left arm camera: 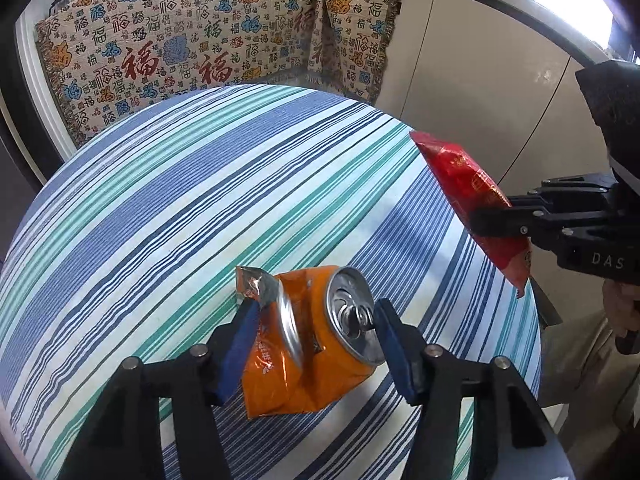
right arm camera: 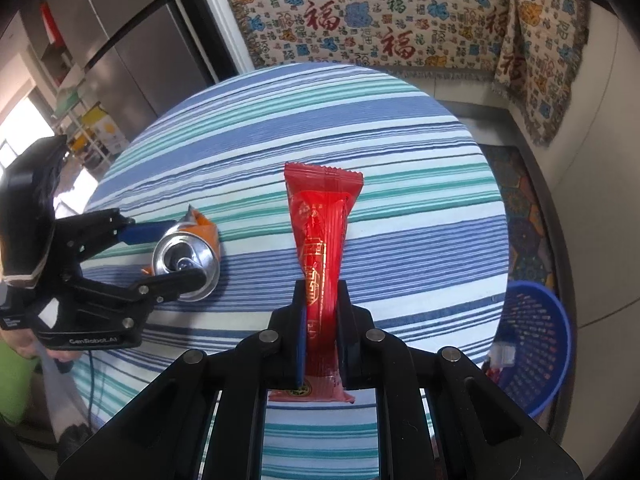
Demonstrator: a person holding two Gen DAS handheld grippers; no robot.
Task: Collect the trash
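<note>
My left gripper (left arm camera: 316, 320) is shut on a crushed orange drink can (left arm camera: 320, 344), its silver top facing the right pad, held over the striped round table (left arm camera: 200, 200). The can (right arm camera: 188, 260) and the left gripper (right arm camera: 168, 252) also show at the left of the right wrist view. My right gripper (right arm camera: 322, 320) is shut on a long red snack wrapper (right arm camera: 320, 232), which sticks out forward above the table (right arm camera: 400, 160). In the left wrist view the wrapper (left arm camera: 468, 192) hangs at the table's right edge, held by the right gripper (left arm camera: 492, 220).
A blue plastic basket (right arm camera: 536, 344) stands on the floor to the right of the table, with some trash in it. A patterned cloth (right arm camera: 400, 12) covers the seat behind the table. A steel fridge (right arm camera: 120, 40) stands at the far left.
</note>
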